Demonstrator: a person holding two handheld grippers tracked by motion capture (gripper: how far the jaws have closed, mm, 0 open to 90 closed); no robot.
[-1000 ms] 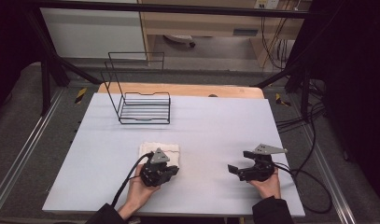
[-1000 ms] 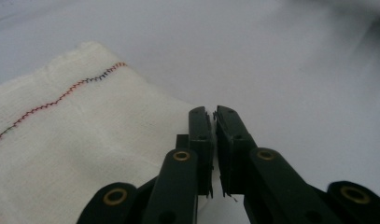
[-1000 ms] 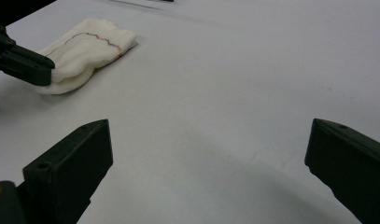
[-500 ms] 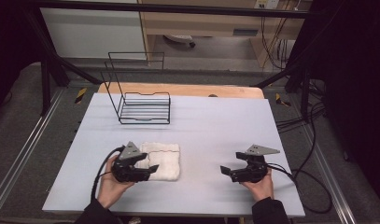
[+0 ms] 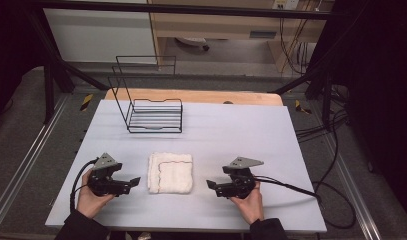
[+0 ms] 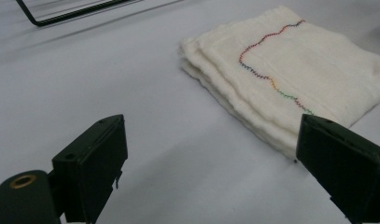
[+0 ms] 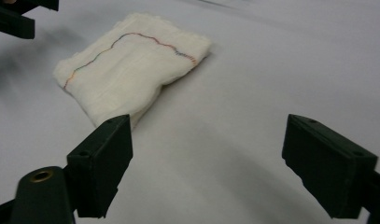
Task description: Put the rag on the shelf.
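No legible writing is seen; a multicoloured stitched line runs across the folded white cloth (image 5: 170, 172), which lies flat on the table (image 5: 251, 135) between both grippers. Left gripper (image 5: 132, 183): jaws just opened wide, nothing between. Right gripper (image 5: 212, 187): jaws spread, just closing, nothing between. A black wire rack (image 5: 153, 116) stands well behind the cloth.

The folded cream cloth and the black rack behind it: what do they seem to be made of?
The folded cream cloth looks like soft woven cotton, matte and fuzzy at its layered edges, with multicoloured zigzag stitching. The black rack looks like thin metal wire with a dark coating, perhaps paint: slim, rigid, evenly bent bars.
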